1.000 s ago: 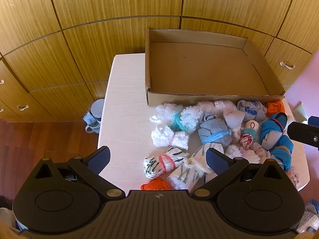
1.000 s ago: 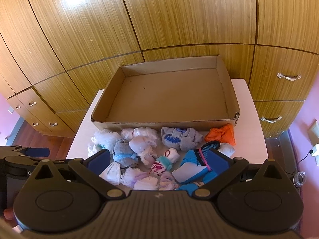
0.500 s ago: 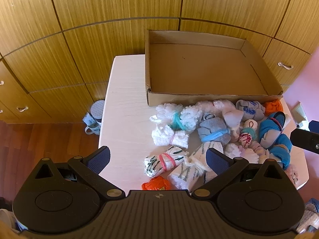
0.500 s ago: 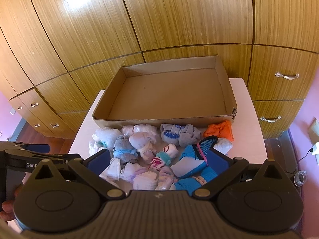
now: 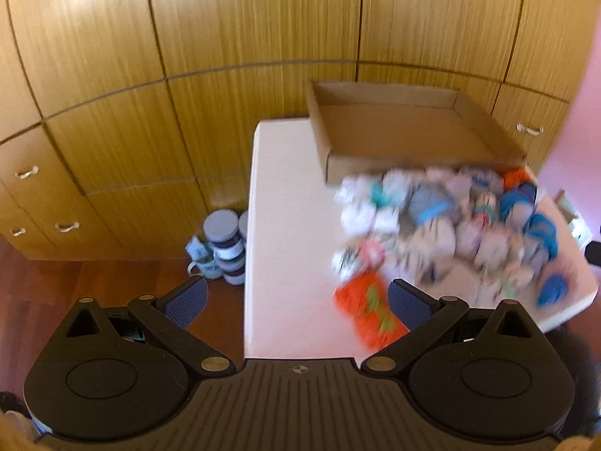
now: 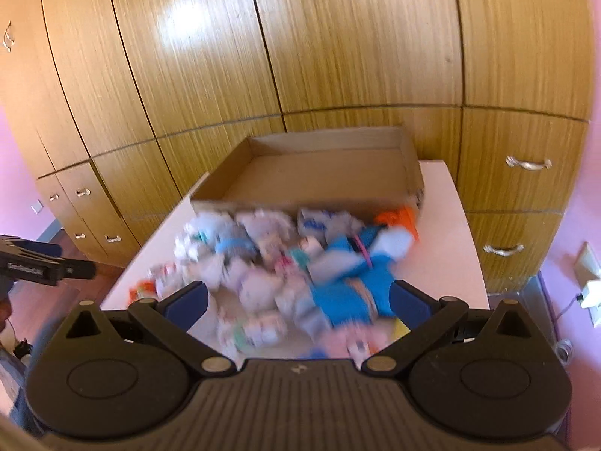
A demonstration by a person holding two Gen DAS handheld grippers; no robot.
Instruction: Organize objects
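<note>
A pile of rolled sock bundles point(image 5: 443, 221) lies on the white table point(image 5: 285, 225) in front of an empty cardboard box point(image 5: 405, 131); both views are blurred. An orange bundle point(image 5: 368, 312) lies nearest my left gripper point(image 5: 298, 302), which is open and empty above the table's near left edge. My right gripper point(image 6: 298, 302) is open and empty above the near side of the pile point(image 6: 285, 259), over a blue bundle point(image 6: 349, 285). The box point(image 6: 319, 176) stands behind the pile. The left gripper also shows in the right wrist view point(image 6: 41, 263), at the far left.
Wooden cabinets point(image 5: 188, 75) with drawer handles stand behind and left of the table. Stacked jars and a mug point(image 5: 221, 248) sit on the wooden floor point(image 5: 75, 293) by the table's left side. A pink wall with a socket point(image 6: 586, 274) is on the right.
Both grippers have pulled back and away from the table, so the table and pile look smaller and farther. The left one has shifted left. Both stay open.
</note>
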